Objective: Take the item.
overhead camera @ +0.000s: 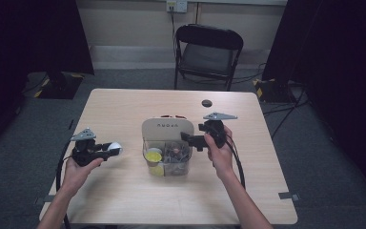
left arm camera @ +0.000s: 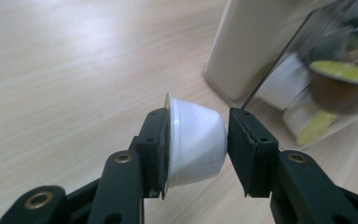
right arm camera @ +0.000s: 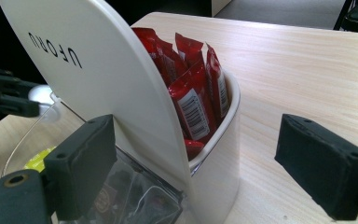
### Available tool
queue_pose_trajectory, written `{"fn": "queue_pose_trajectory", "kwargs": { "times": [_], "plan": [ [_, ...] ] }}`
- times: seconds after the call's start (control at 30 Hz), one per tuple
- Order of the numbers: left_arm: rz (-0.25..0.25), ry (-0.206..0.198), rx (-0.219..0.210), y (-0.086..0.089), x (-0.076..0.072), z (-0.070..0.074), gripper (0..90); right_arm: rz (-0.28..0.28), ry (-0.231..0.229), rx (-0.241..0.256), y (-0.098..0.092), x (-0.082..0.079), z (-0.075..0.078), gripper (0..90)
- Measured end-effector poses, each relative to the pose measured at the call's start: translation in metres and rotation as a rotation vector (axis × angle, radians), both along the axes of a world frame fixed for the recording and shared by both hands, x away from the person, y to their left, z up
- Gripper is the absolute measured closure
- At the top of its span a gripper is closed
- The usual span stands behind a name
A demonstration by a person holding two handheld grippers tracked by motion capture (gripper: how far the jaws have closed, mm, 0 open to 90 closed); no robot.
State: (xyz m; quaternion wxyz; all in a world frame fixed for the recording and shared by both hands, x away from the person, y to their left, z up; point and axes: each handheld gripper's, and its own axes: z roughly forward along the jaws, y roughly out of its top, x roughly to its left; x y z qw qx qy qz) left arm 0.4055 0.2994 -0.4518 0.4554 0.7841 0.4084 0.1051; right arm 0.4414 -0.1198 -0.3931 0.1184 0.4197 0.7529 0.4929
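A small white pod (left arm camera: pixel 196 140) lies on its side between the jaws of my left gripper (left arm camera: pixel 198 144), which is shut on it. In the high view that left gripper (overhead camera: pixel 106 151) hovers over the table left of the organizer (overhead camera: pixel 167 130), with the white pod (overhead camera: pixel 116 147) at its tip. The organizer has a cream back panel (right arm camera: pixel 98 70), a rear pocket of red packets (right arm camera: pixel 191 79) and a clear front box (overhead camera: pixel 176 160) holding yellow-lidded pods (overhead camera: pixel 153 155). My right gripper (overhead camera: pixel 190 139) is open at the organizer's right side, and its jaws straddle the cream pocket's corner (right arm camera: pixel 214 177).
A small black round object (overhead camera: pixel 207 103) lies on the table behind the organizer. A black folding chair (overhead camera: pixel 208 50) stands beyond the far edge. The wooden table (overhead camera: pixel 124 105) shows bare wood on both sides and in front.
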Motion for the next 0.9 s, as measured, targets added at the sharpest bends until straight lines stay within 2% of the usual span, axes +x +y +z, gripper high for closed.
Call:
{"fn": "queue_pose_trajectory", "kwargs": {
  "times": [0.23, 0.33, 0.6, 0.9],
  "plan": [
    [-0.002, 0.035, 0.04, -0.004, 0.006, -0.015, 58.9, 0.002, 0.001, 0.001, 0.001, 0.0, 0.0, 11.5],
    [0.0, 0.045, 0.044, -0.006, 0.009, -0.019, 58.9, 0.001, 0.0, -0.001, 0.001, 0.0, 0.0, 11.6],
    [-0.001, 0.048, 0.021, -0.007, 0.013, -0.024, 58.7, 0.003, 0.001, -0.001, 0.001, 0.0, -0.001, 11.5],
    [-0.005, 0.043, 0.022, -0.009, 0.013, -0.027, 57.2, 0.006, 0.002, -0.002, 0.002, 0.0, -0.001, 11.6]
  ]
}}
